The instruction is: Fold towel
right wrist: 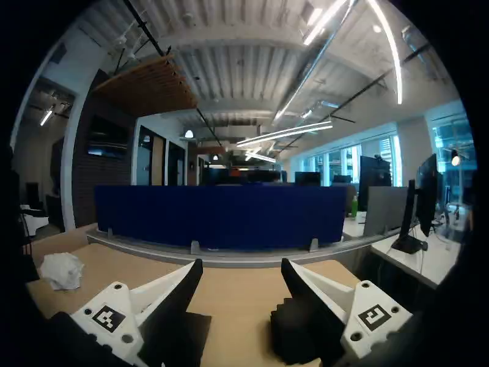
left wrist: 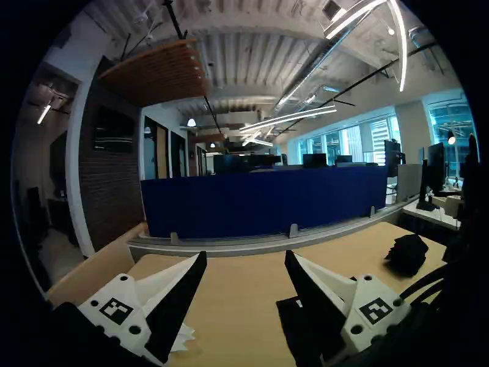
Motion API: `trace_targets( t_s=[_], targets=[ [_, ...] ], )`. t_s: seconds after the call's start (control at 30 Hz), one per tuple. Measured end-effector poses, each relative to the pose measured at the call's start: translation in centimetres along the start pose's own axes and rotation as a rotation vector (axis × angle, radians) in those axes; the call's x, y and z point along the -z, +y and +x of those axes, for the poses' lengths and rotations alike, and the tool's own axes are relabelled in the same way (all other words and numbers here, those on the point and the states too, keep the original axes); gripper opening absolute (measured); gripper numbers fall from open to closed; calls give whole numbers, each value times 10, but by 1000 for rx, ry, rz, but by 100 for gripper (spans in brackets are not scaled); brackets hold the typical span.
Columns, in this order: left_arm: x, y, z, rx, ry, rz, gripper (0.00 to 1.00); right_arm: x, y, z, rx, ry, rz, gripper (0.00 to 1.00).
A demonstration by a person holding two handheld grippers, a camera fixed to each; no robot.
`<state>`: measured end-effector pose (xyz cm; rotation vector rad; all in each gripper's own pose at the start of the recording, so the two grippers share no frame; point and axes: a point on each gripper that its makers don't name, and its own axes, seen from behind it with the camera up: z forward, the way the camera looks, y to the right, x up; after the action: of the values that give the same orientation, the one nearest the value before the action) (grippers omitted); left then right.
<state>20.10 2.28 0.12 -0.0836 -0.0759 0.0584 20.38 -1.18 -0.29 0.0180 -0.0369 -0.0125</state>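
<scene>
1. A crumpled white towel [right wrist: 61, 270] lay bunched near the left end of the light wooden table [right wrist: 244, 300]. A crumpled black cloth [left wrist: 406, 252] sat toward the right.
2. The left gripper [left wrist: 244, 253] and the right gripper [right wrist: 241, 261] hung with jaws spread, grasping nothing.
3. Bare tabletop ran ahead to a blue partition panel [left wrist: 257, 202].

Can't make out a single word, brand or number anywhere. Closest to a sign: black-and-white square marker tags [left wrist: 116, 310] sitting on the white finger mounts of the left gripper [left wrist: 244, 253] and the right gripper [right wrist: 241, 261], one per finger. Just blocky patterns, no letters or digits. Too small and dark farther back to read anything.
</scene>
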Motion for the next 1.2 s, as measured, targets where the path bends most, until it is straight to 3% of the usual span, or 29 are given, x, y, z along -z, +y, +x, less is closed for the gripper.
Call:
trace_targets(
  t_s=[0.17,0.37,0.67,0.97,1.2],
  targets=[
    [1,10,-4,-43,-52,-69,95,-1,-9,2,40,-38,53,100],
    [1,28,-21,-119,-136,-174,95,5,-35,-13,121,-146,188,99],
    [15,70,-65,-197,-284,-387,95,25,-71,-70,210,-385,415,99],
    [19,84,-97,-223,-352,-463,95,26,-80,-96,238,-447,472,100],
    [22,94,-140,-271,-399,-489,95,30,-85,-132,251,-486,489,100]
  ],
)
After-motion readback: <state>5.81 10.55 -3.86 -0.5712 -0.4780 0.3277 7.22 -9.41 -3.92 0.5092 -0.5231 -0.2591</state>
